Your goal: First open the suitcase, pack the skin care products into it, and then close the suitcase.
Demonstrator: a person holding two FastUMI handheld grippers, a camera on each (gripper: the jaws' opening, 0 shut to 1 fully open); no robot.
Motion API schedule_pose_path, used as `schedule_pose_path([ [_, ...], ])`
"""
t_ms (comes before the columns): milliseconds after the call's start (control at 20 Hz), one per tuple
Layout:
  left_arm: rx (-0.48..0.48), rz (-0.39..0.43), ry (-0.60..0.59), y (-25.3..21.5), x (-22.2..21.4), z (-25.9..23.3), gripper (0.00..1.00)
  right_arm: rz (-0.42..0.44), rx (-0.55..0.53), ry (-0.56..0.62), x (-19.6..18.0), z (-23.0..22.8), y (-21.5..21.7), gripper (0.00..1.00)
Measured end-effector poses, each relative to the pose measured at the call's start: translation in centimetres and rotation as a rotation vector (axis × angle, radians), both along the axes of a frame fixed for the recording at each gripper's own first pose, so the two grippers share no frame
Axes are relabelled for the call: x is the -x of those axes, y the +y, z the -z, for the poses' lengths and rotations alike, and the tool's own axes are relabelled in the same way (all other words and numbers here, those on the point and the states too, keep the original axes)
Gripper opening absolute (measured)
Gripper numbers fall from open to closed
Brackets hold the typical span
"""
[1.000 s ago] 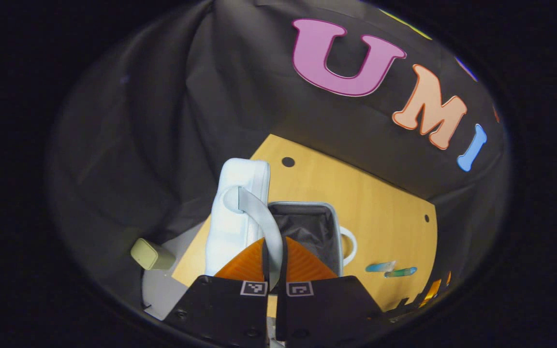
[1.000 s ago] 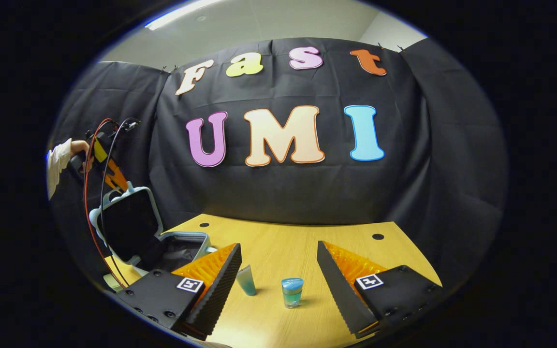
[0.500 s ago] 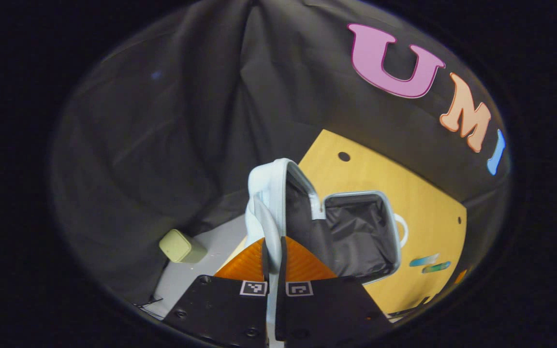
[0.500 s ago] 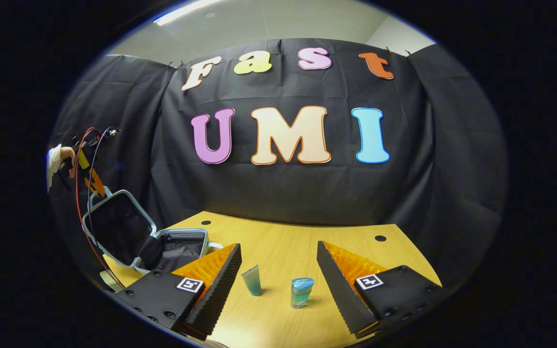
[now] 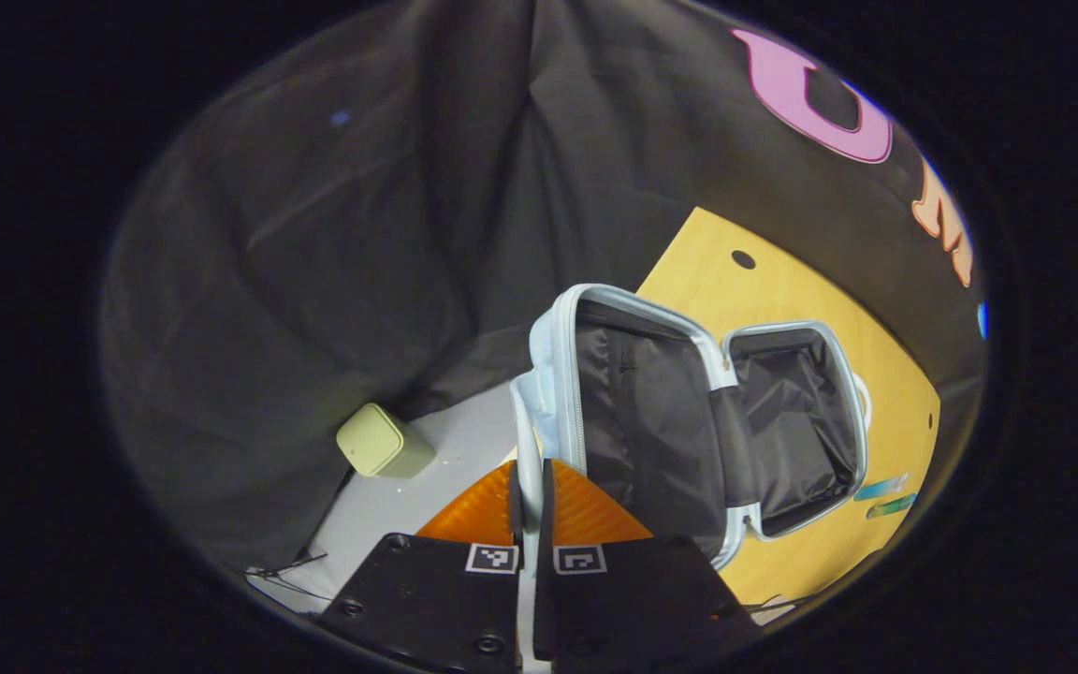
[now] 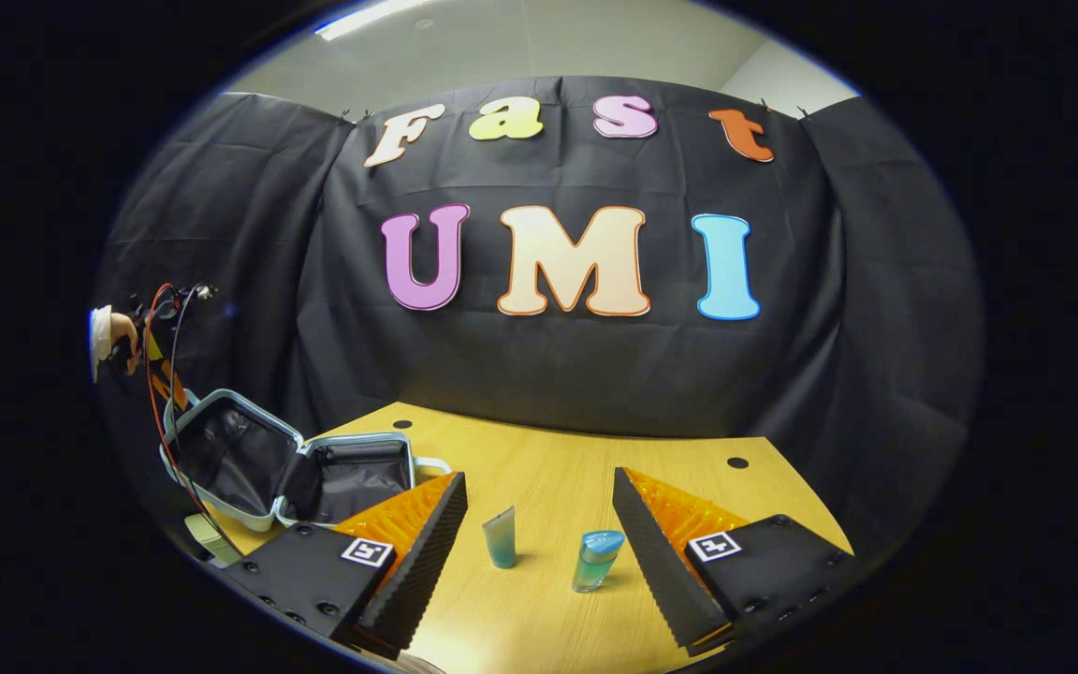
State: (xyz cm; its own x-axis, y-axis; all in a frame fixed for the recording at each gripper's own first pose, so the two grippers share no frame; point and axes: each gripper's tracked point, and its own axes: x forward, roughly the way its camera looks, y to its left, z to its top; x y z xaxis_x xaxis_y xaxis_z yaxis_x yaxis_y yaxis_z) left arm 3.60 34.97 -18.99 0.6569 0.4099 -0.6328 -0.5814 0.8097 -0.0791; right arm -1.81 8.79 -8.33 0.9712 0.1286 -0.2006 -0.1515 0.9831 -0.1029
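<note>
Left gripper [image 5: 530, 510] is pinching the suitcase [image 5: 689, 412] lid's thin, bendy handle [image 5: 527, 440] at lower centre, while right gripper [image 6: 539, 534] is gaping empty over two light tubes [image 6: 502, 537].

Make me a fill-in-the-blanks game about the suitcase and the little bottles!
1. The suitcase on the table has its lid ____.
2. The left gripper is shut on the lid's ____.
3. The number of skin care products standing between the fingers of the right gripper is ____.
4. The tube and the bottle stand ____ the suitcase.

Missing words: open; handle; two; outside
</note>
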Motion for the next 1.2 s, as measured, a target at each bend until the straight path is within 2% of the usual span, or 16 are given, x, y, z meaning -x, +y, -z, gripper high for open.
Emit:
schedule_pose_path([
  [400, 0.159, -0.042, 0.017, 0.8, 0.6, 7.9, 0.0, -0.003, 0.015, 0.017, 1.3, 0.7, 0.8, 0.97],
  [600, 0.225, -0.04, 0.018, 0.4, 0.9, 9.5, 0.02, 0.016, 0.012, 0.018, 1.9, 0.7, 0.6, 0.96],
  [650, 0.238, -0.037, 0.018, 0.5, 0.9, 9.6, 0.0, 0.02, 0.014, 0.018, 2.1, 0.7, 0.5, 0.97],
  [900, 0.245, -0.03, 0.0, 0.8, 0.5, 10.0, 0.01, 0.029, 0.005, 0.016, 2.3, 0.9, 0.4, 0.97],
  [1000, 0.247, -0.03, -0.027, 0.6, 0.4, 9.5, 0.43, 0.027, 0.0, 0.018, 2.2, 1.0, 0.4, 0.96],
  [1100, 0.222, -0.036, -0.037, 0.7, 0.7, 9.2, 0.59, 0.022, -0.001, 0.02, 2.1, 1.2, 0.4, 0.97],
  [1150, 0.193, -0.038, -0.05, 0.8, 0.8, 8.7, 0.75, 0.02, 0.001, 0.025, 2.0, 1.3, 0.2, 0.97],
  [1200, 0.167, -0.042, -0.066, 0.8, 1.0, 8.1, 0.83, 0.021, 0.003, 0.027, 2.1, 1.4, 0.0, 0.97],
])
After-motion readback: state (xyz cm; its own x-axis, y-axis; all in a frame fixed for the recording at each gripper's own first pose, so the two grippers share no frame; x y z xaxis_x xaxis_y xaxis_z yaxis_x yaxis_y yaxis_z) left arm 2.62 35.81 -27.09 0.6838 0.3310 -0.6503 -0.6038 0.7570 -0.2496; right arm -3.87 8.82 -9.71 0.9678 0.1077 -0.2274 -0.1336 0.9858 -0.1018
